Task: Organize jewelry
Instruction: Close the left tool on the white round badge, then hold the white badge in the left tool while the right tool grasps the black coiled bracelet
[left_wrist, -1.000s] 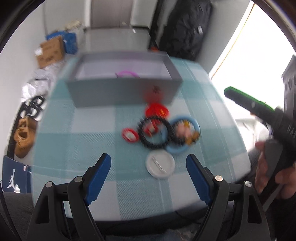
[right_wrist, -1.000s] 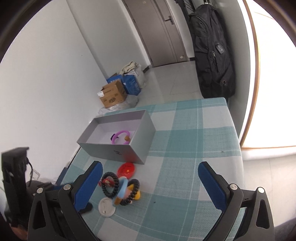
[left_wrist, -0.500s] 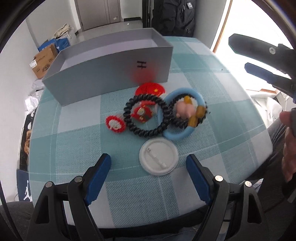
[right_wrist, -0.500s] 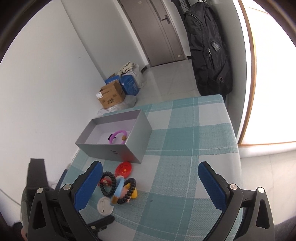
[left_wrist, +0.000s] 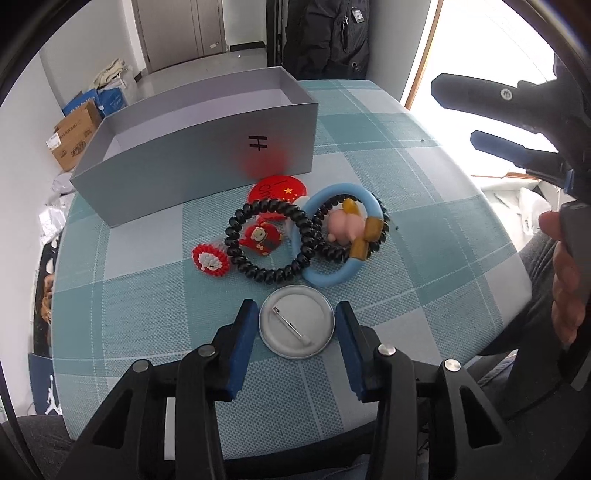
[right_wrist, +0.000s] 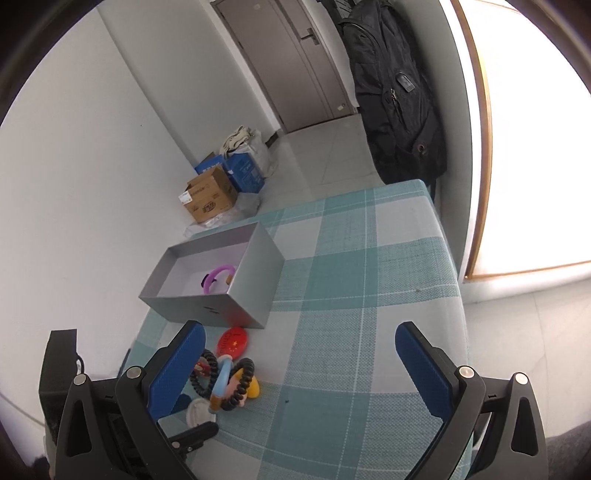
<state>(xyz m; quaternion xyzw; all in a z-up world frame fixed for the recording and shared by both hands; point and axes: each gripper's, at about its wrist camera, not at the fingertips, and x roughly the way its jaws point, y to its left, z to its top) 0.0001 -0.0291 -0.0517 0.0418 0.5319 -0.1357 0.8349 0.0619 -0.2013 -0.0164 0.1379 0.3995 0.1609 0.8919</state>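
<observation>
A white round pin badge (left_wrist: 296, 322), back side up, lies on the checked tablecloth between the blue fingers of my left gripper (left_wrist: 295, 318); the jaws stand close on both sides of it. Beyond it lie a black coil hair tie (left_wrist: 268, 239), a blue ring with a pink charm (left_wrist: 341, 236), a red badge (left_wrist: 277, 189) and a small red-white brooch (left_wrist: 209, 260). The grey box (left_wrist: 207, 162) stands behind them and holds a purple ring (right_wrist: 218, 277). My right gripper (right_wrist: 295, 365) is open and empty above the table.
The table (right_wrist: 369, 295) ends at the right near a bright window. A black backpack (right_wrist: 395, 92) hangs at the far wall. Cardboard boxes (right_wrist: 210, 195) and bags sit on the floor beyond the table's far left corner.
My left gripper has moved forward and down to the white badge, and its jaws have narrowed around it. The right gripper has barely moved.
</observation>
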